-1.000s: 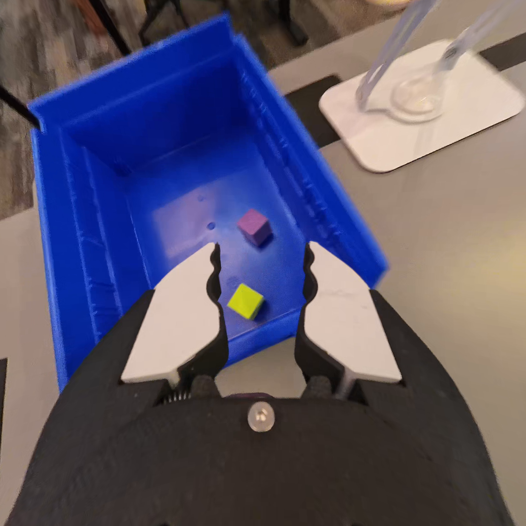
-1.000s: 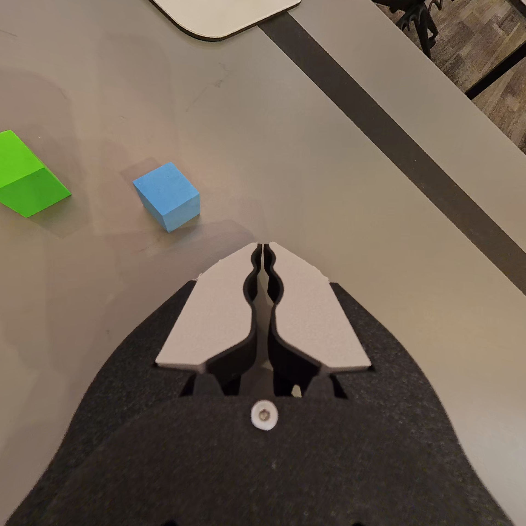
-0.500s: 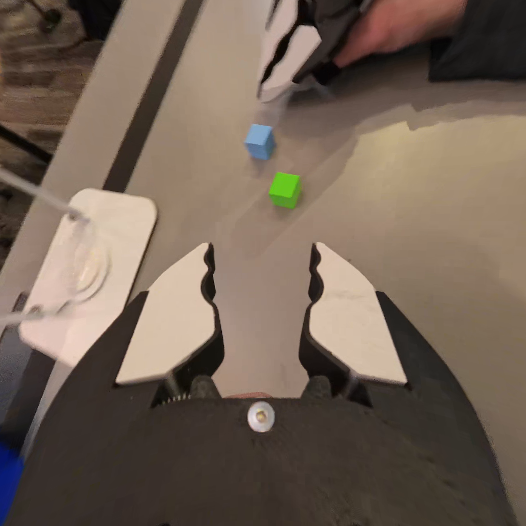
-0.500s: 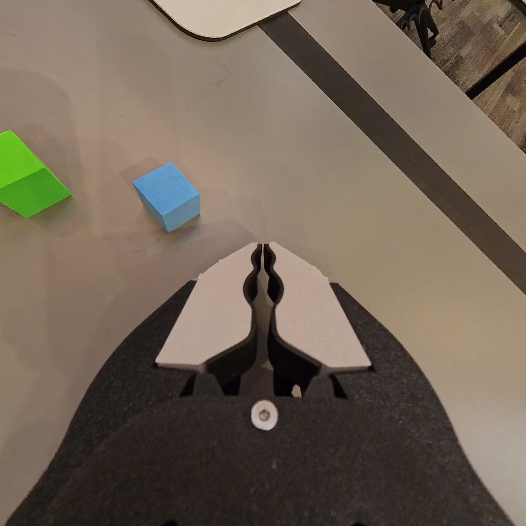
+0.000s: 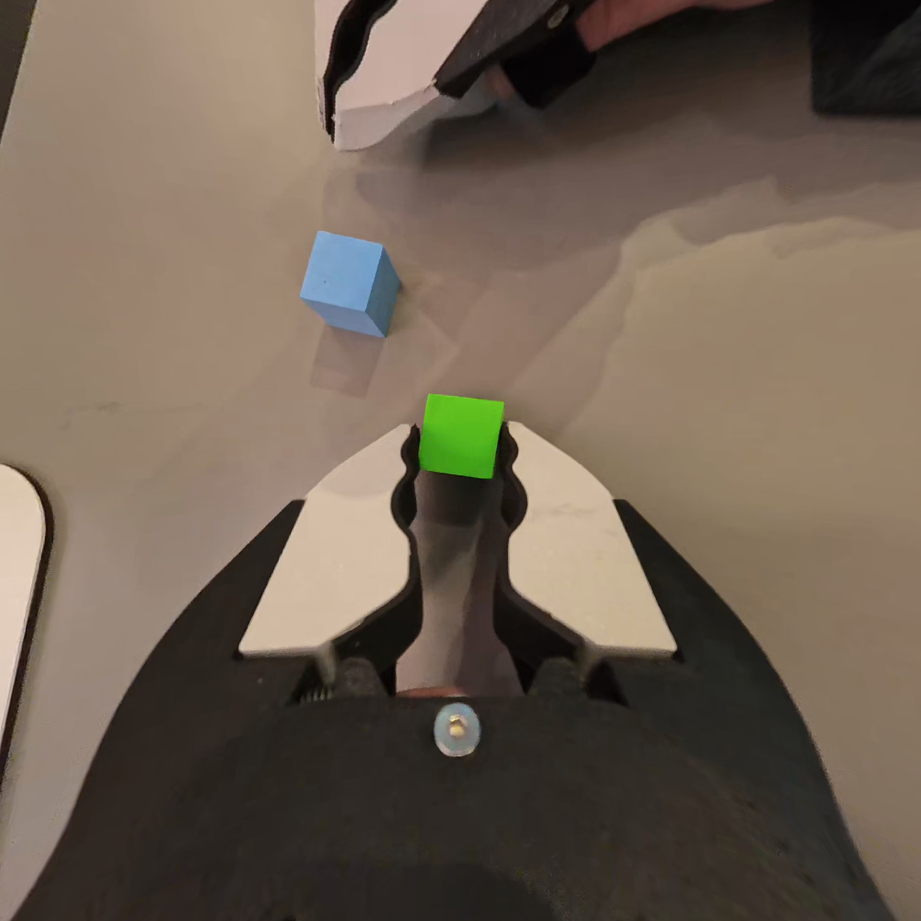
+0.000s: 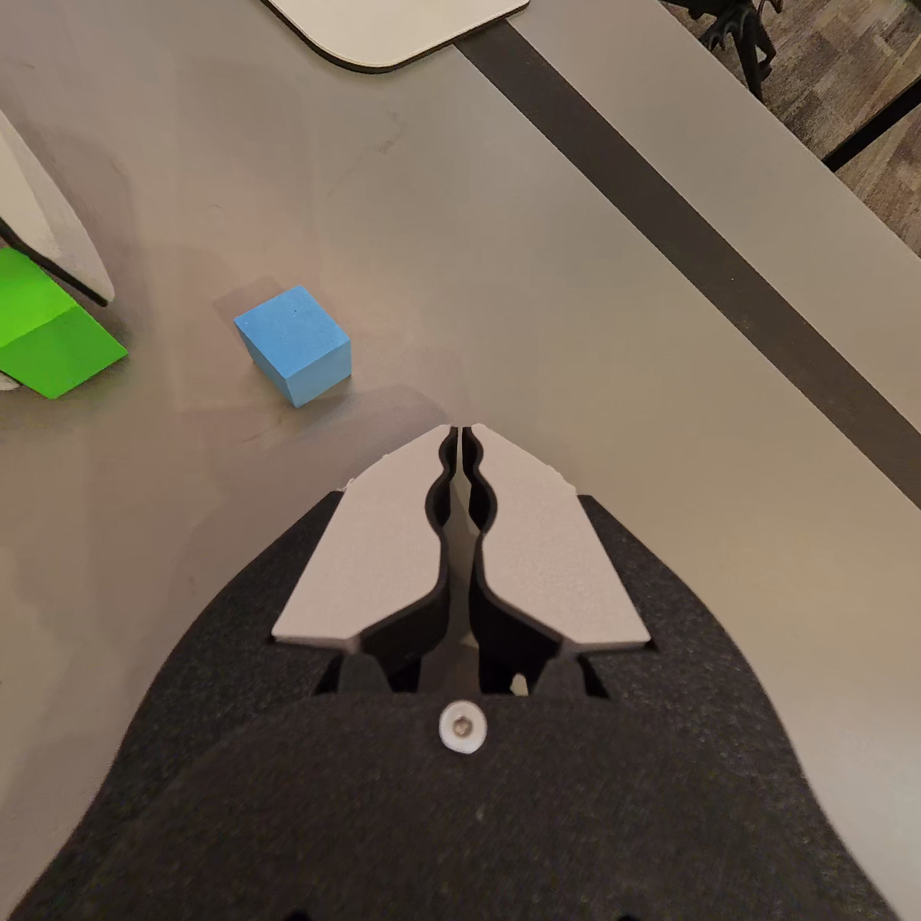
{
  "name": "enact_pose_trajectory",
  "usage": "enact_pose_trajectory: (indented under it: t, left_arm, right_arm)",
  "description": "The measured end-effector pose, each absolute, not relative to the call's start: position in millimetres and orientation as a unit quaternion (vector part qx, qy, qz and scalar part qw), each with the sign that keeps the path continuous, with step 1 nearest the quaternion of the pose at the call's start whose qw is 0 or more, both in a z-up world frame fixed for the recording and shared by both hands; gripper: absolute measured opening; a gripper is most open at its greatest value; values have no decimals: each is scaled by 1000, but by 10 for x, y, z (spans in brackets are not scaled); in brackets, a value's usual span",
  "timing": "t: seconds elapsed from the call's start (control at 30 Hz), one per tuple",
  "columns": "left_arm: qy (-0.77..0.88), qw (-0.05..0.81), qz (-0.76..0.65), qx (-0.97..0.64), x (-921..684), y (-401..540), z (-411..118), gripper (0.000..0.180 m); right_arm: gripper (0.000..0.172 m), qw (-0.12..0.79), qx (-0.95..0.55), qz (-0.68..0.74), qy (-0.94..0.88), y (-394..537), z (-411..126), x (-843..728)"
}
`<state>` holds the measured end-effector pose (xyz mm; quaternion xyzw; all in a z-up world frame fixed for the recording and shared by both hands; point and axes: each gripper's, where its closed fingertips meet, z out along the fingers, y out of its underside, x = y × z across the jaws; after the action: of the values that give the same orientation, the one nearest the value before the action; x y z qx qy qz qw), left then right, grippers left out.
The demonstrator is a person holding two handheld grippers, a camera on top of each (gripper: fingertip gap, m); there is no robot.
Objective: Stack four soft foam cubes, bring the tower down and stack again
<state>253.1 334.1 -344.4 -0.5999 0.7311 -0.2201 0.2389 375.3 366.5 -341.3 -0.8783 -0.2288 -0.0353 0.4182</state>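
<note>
Just short of the small blue foam cube (image 5: 349, 284) on the grey worktop (image 5: 697, 349), the left tongs (image 5: 461, 438) pinch the green foam cube (image 5: 461, 436) only at their tips, so it could squash or twist free, while the right tongs (image 6: 459, 428) rest closed on nothing.

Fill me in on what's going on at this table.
A person is working with two handheld grippers on a grey table. The left gripper has its fingertips closed on a green foam cube, one pad against each side. A blue foam cube sits loose on the table just beyond it. The right gripper is shut with nothing in it, waiting nearby. No tower is stacked yet; only these two cubes are in view.
</note>
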Motion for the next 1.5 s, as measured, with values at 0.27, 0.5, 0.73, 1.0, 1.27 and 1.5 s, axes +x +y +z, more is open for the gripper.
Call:
enact_pose_trajectory:
  t: [0.27,0.5,0.73,1.0,1.27,1.5]
  left_arm:
    - [687,337,-225,-604,1703,3346,-2661,30]
    - [525,466,-141,-698,-87,4408,-1779,30]
    - [418,441,-69,-791,-1242,5313,-1959,30]
    - [385,356,-83,-847,-1317,5660,-2605,40]
    - [376,474,-78,-792,-966,5377,-1979,61]
    - [552,474,-114,-677,608,4374,-1906,53]
  right_arm:
    - [2,419,-878,-37,-230,3665,-3412,3751]
    - [1,419,-878,-37,-230,3665,-3413,3750]
    - [1,419,-878,-37,-230,3665,-3412,3751]
    - [1,418,-878,-36,-230,3663,-3413,3750]
    - [1,418,-878,-36,-230,3663,-3412,3751]
    - [1,418,-878,-36,-230,3662,-3412,3751]
